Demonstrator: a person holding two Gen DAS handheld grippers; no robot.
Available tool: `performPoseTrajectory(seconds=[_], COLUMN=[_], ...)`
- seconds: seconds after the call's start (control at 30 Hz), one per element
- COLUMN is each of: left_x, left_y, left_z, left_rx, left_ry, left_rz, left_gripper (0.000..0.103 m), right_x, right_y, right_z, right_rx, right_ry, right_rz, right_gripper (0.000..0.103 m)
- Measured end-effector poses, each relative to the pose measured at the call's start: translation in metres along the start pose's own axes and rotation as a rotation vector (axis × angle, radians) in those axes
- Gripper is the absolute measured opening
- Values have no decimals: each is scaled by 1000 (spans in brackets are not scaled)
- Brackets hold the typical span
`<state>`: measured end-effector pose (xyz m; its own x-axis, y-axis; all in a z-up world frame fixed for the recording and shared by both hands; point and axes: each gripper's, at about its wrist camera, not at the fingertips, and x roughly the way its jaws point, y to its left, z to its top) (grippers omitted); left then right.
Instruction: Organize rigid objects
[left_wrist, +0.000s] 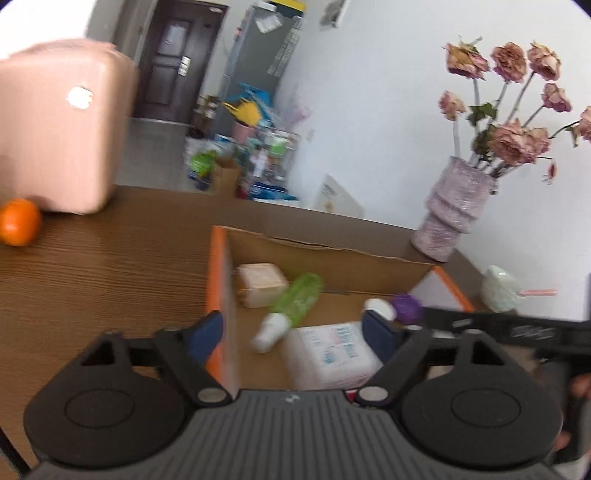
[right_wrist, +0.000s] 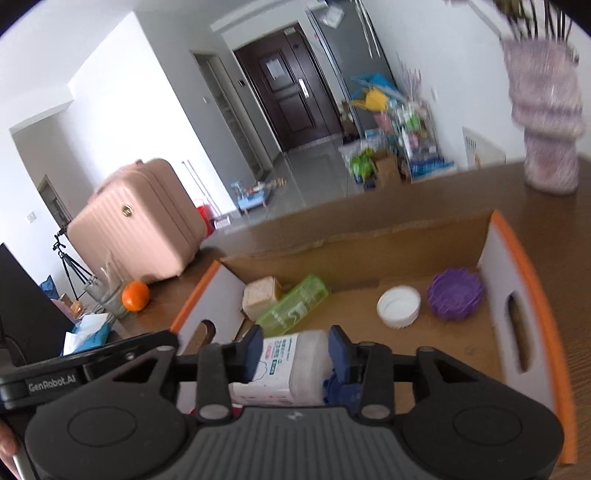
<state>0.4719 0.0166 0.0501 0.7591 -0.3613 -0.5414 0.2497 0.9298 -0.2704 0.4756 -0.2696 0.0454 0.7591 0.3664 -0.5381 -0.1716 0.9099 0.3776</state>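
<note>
An open cardboard box with orange edges (left_wrist: 221, 280) (right_wrist: 517, 251) stands on the wooden table. Inside lie a green bottle (left_wrist: 299, 299) (right_wrist: 295, 306), a beige block (left_wrist: 260, 282) (right_wrist: 260, 295), a white lid (right_wrist: 399, 306) and a purple lid (right_wrist: 456, 293) (left_wrist: 406, 306). My right gripper (right_wrist: 295, 354) is shut on a white wipes container (right_wrist: 288, 365), held over the box's near side; the container shows in the left wrist view (left_wrist: 332, 354). My left gripper (left_wrist: 295, 332) is open and empty, straddling the box's left wall.
A pink suitcase (left_wrist: 55, 122) (right_wrist: 144, 221) and an orange (left_wrist: 18, 221) (right_wrist: 136, 295) sit at the table's left. A vase of dried roses (left_wrist: 450, 210) (right_wrist: 546, 122) stands behind the box. A white-green object (left_wrist: 498, 288) lies to the box's right.
</note>
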Motion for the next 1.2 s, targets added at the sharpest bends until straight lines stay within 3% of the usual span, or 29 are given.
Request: performPoseTrajectory(seconds=[0.07, 0.13, 0.27, 0.33, 0.57, 0.8, 1.2], left_x=[-14, -35, -78, -94, -129, -148, -184], left_y=[4, 5, -4, -12, -31, -48, -58], left_z=[-5, -13, -31, -38, -48, -61, -135], left_rx=[32, 71, 197, 253, 297, 277, 241], left_ry=[-8, -40, -158, -196, -228, -238, -184], left_rz=[65, 137, 255, 287, 276, 265, 235], left_gripper=[85, 91, 103, 103, 103, 103, 103], right_x=[-24, -46, -88, -100, -131, -160, -189], right_y=[4, 8, 19, 21, 13, 17, 10], right_z=[-2, -8, -30, -39, -49, -66, -135], right_rx=[-69, -142, -343, -404, -366, -386, -341], right_ry=[-36, -76, -179, -207, -229, -260, -217], right_rz=[-22, -59, -202, -244, -264, -251, -218], right_gripper=[63, 69, 89, 91, 91, 91, 91])
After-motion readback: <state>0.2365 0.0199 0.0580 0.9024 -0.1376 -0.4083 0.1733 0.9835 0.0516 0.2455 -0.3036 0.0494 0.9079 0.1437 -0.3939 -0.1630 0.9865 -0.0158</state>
